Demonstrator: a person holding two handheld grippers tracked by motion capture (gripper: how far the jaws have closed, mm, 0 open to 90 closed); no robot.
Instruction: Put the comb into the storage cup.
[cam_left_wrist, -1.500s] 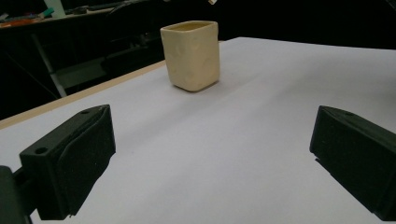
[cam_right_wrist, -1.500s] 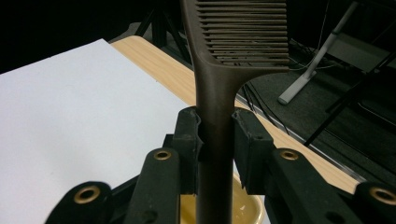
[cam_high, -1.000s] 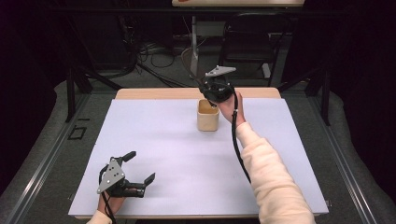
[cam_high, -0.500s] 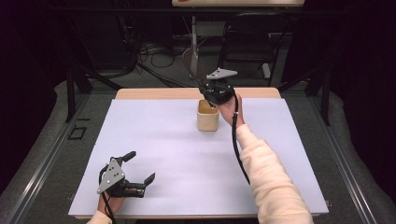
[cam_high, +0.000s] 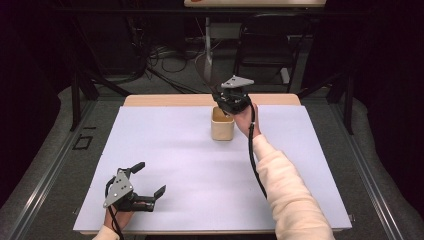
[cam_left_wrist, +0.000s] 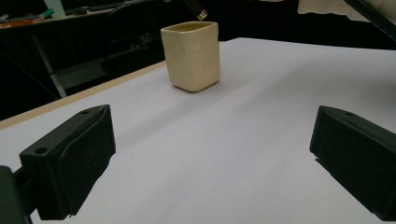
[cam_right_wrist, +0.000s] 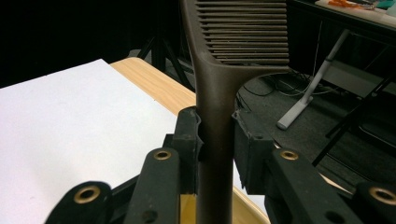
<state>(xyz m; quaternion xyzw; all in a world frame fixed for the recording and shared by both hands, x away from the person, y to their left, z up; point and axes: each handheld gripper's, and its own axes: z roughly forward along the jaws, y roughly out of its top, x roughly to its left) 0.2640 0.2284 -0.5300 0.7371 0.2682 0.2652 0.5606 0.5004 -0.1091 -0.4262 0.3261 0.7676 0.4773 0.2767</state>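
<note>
White paper (cam_high: 165, 150) covers the table in my high view, with a strip of bare wood (cam_high: 170, 100) along its far edge. On it, toward the far middle, stands a cream cup (cam_high: 222, 125), upright. My right gripper (cam_high: 231, 102) hangs just over the cup's far rim, a dark comb (cam_high: 202, 70) rising from it. My left gripper (cam_high: 148, 181) rests on the paper at the near left corner, well apart from the cup, its jaws spread wide.

From the left gripper view, I see both black jaws far apart with bare paper (cam_left_wrist: 224, 149) between them. The cup (cam_left_wrist: 191, 56) sits farther off, square-sided with rounded corners, and a bit of the right gripper shows above its rim.

From the right gripper view, my jaws are clamped on the comb (cam_right_wrist: 215, 116) by its handle. It stands upright between the pads (cam_right_wrist: 189, 140), its teeth (cam_right_wrist: 243, 32) at the top pointing right. The cup's rim (cam_right_wrist: 243, 210) shows just below the jaws.
</note>
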